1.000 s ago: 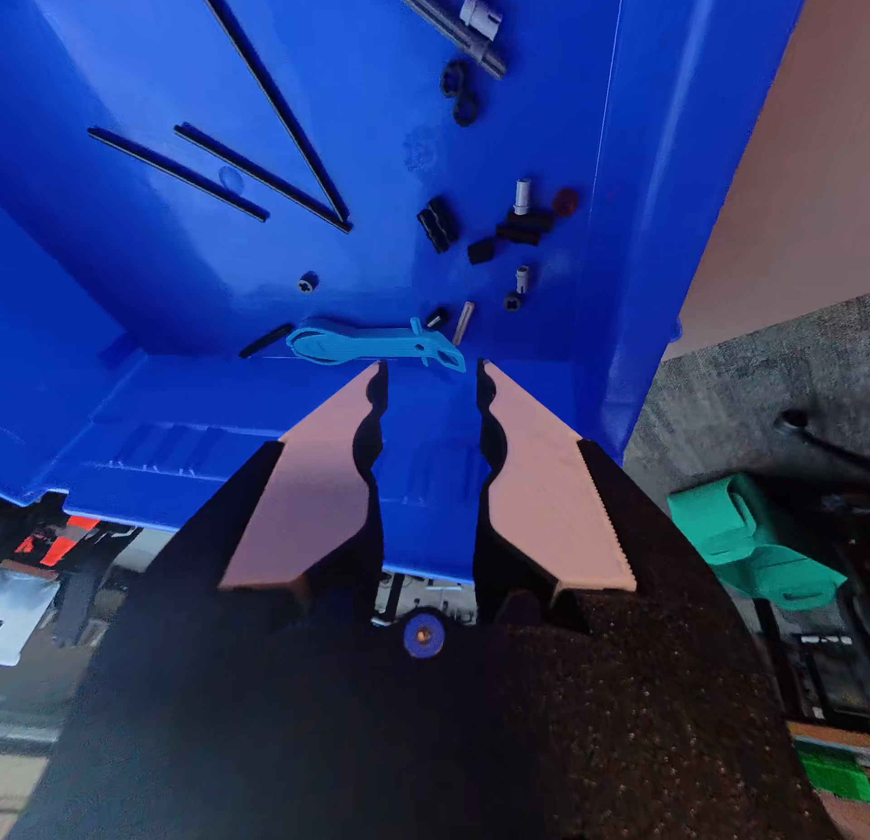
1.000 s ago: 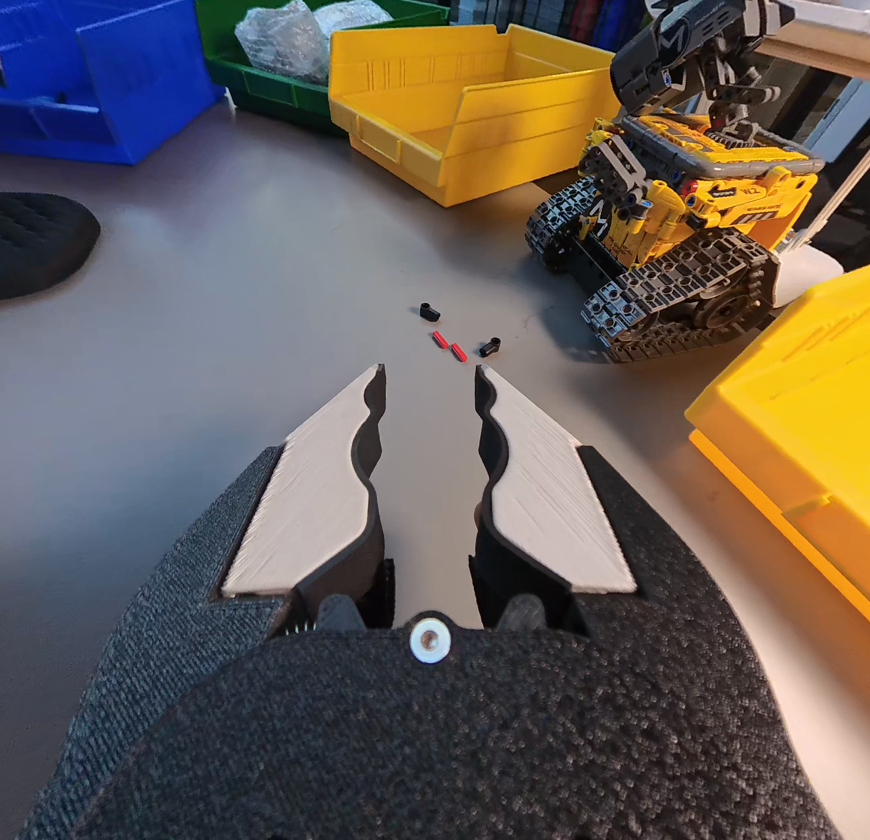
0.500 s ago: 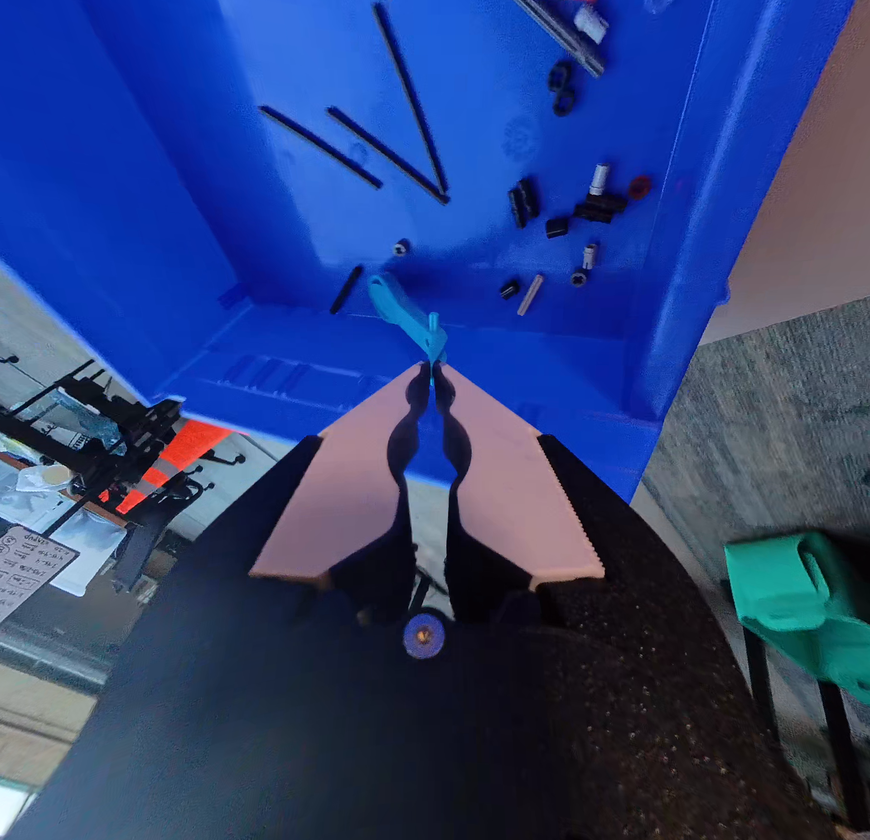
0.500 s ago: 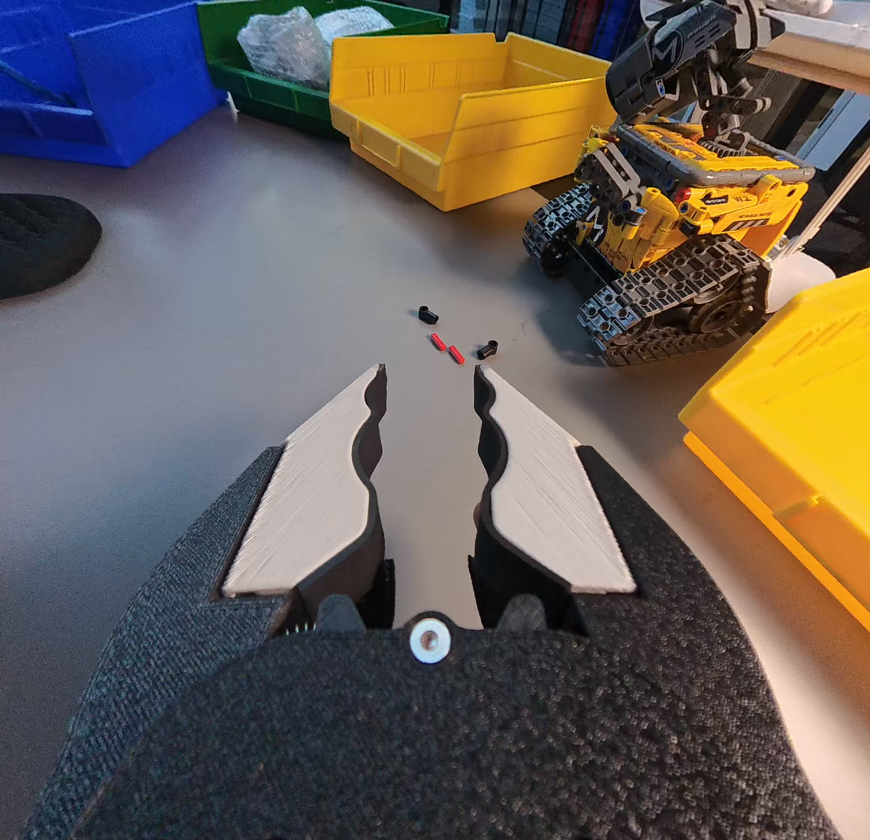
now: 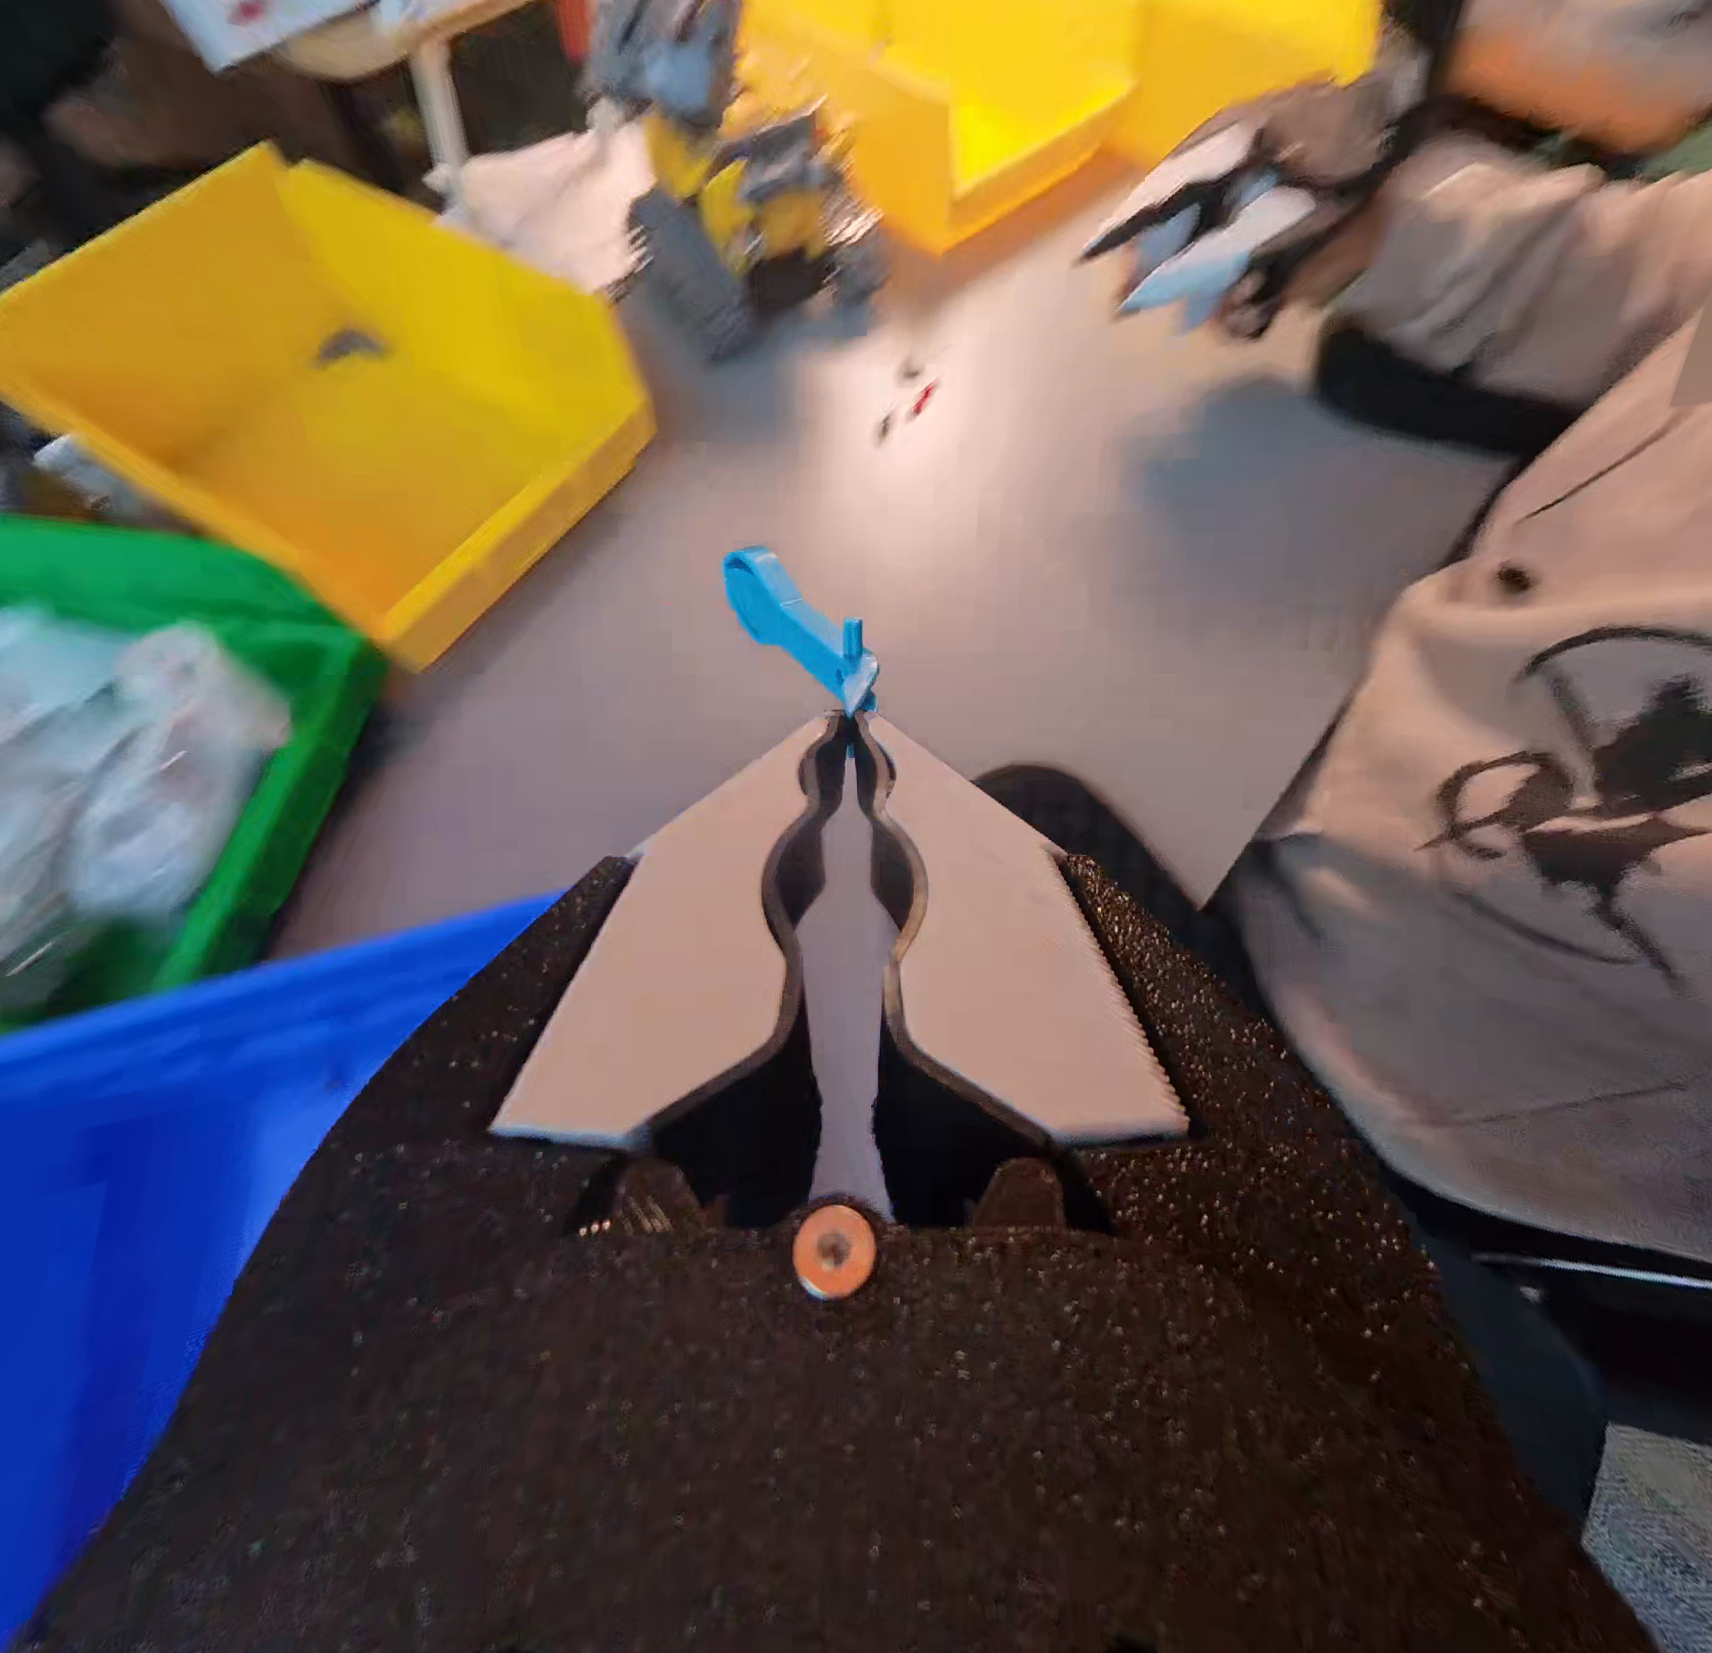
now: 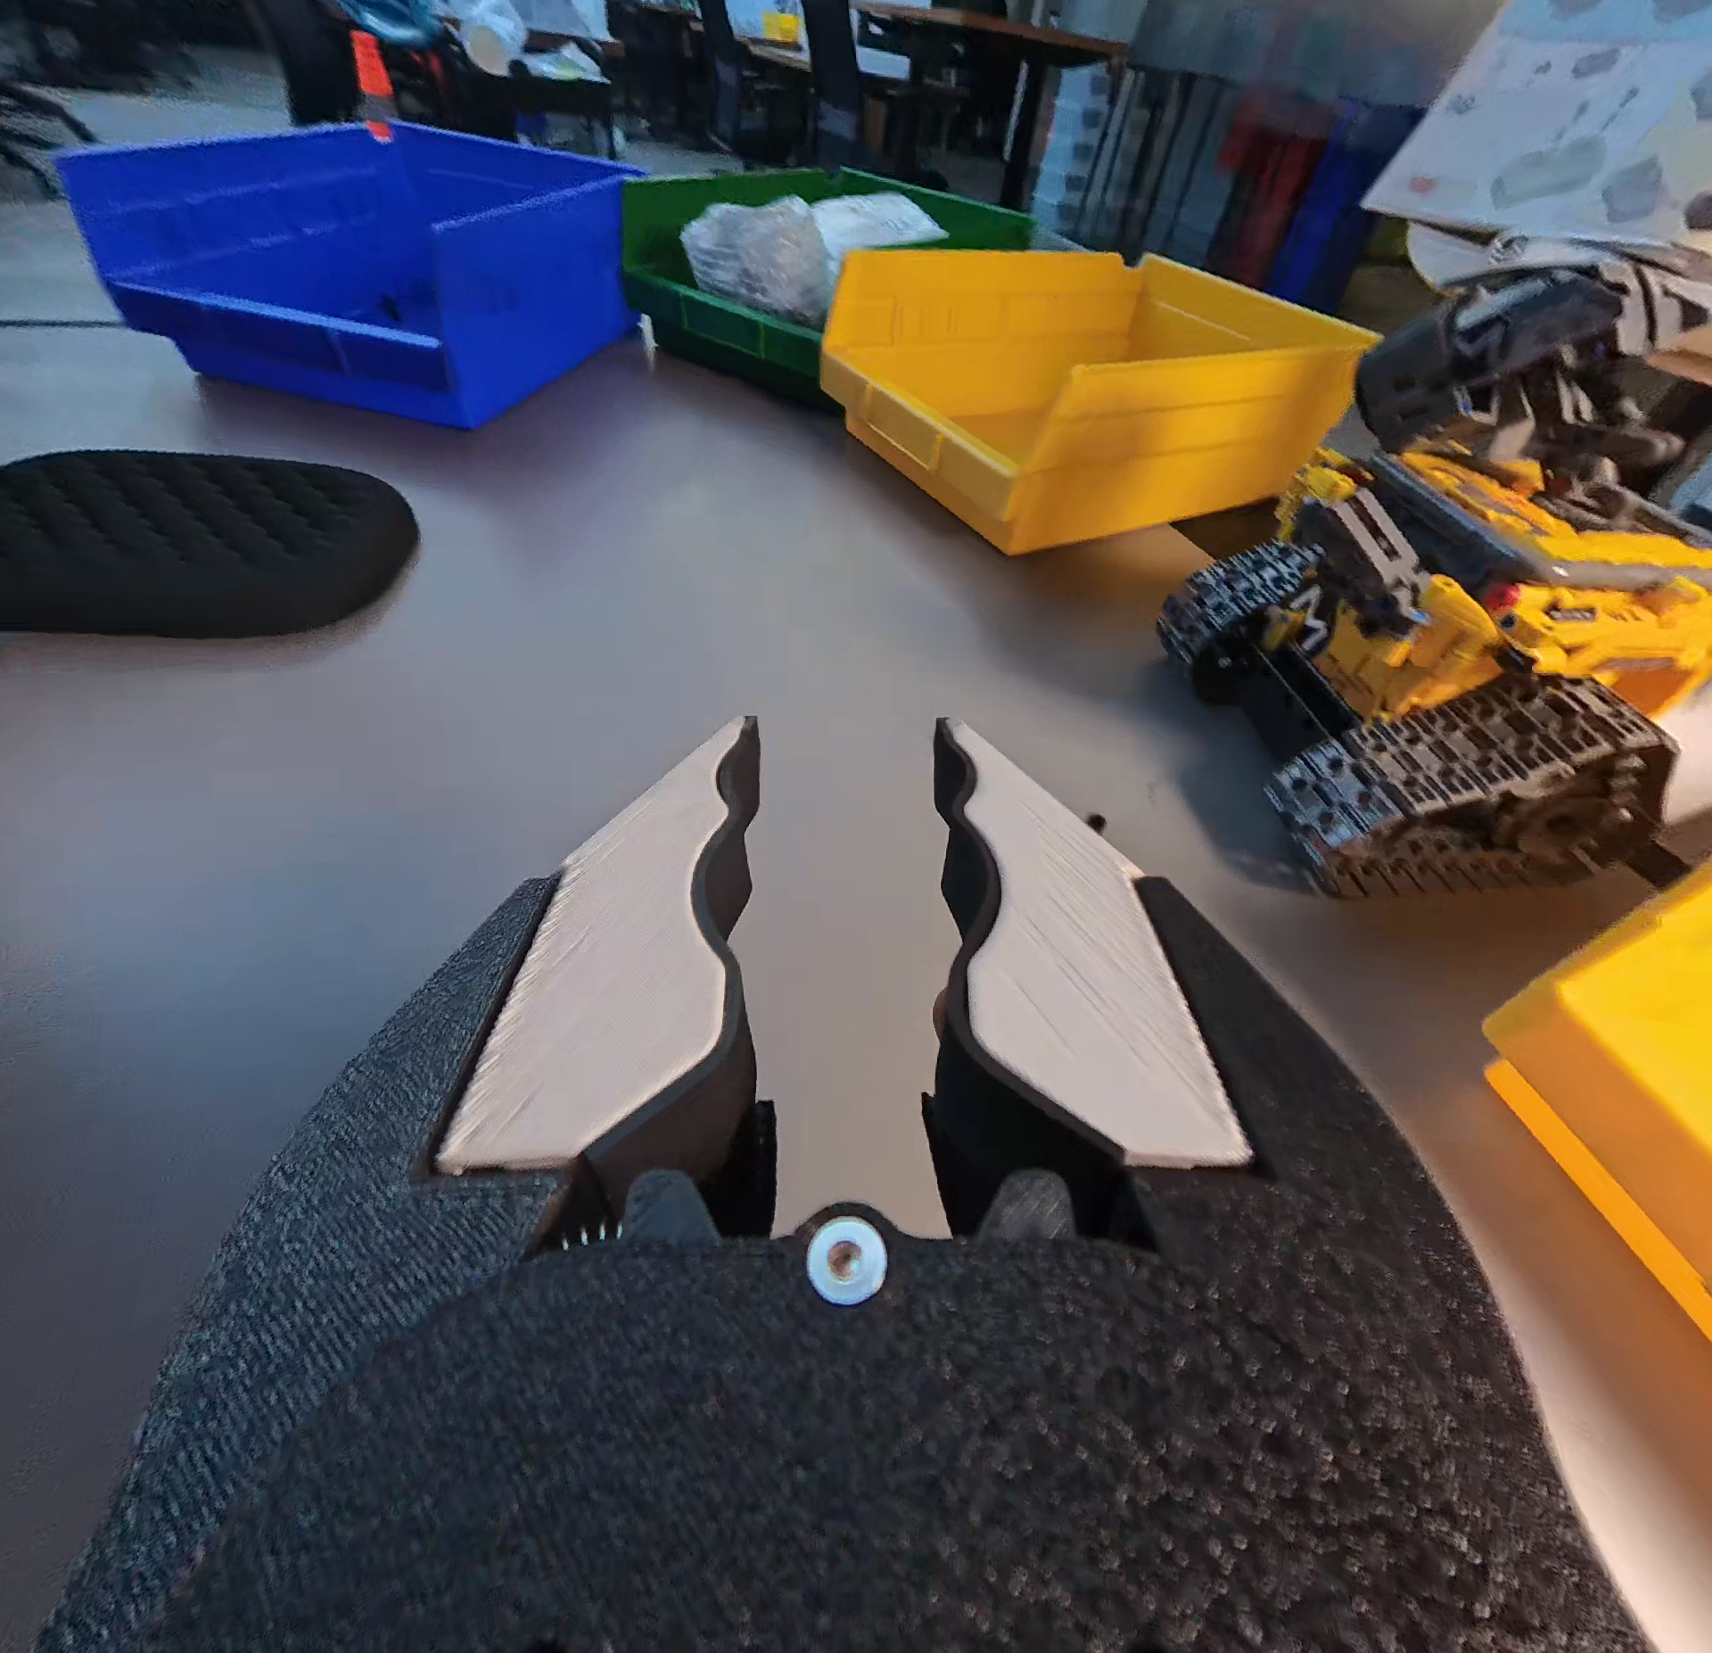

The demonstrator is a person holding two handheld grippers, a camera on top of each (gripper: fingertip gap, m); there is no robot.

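Observation:
My left gripper [image 5: 848,745] is shut on one end of a light blue plastic lever-shaped piece [image 5: 787,622] and holds it in the air above the grey table [image 5: 1019,534], just past the blue bin [image 5: 185,1099]. The piece sticks up and to the left from the fingertips. My right gripper [image 6: 845,738] is open and empty, low over the table [image 6: 556,645], and it also shows blurred in the left wrist view [image 5: 1195,247]. A yellow and black brick-built tracked vehicle [image 6: 1445,645] stands to its right. Small black and red pins [image 5: 908,404] lie on the table.
Blue bin [image 6: 371,265], green bin with plastic bags [image 6: 787,247] and yellow bin [image 6: 1065,404] stand in a row at the back. Another yellow bin [image 6: 1630,1099] is at right. A black pad [image 6: 185,543] lies at left. A person's pale shirt [image 5: 1482,775] is at the right. My right fingertips sit around 40 cm from my left ones.
My left gripper shut on the light blue piece inside the blue bin, lifted it out and swung toward the table. My right gripper stayed open and shifted slightly, so the pins left its view.

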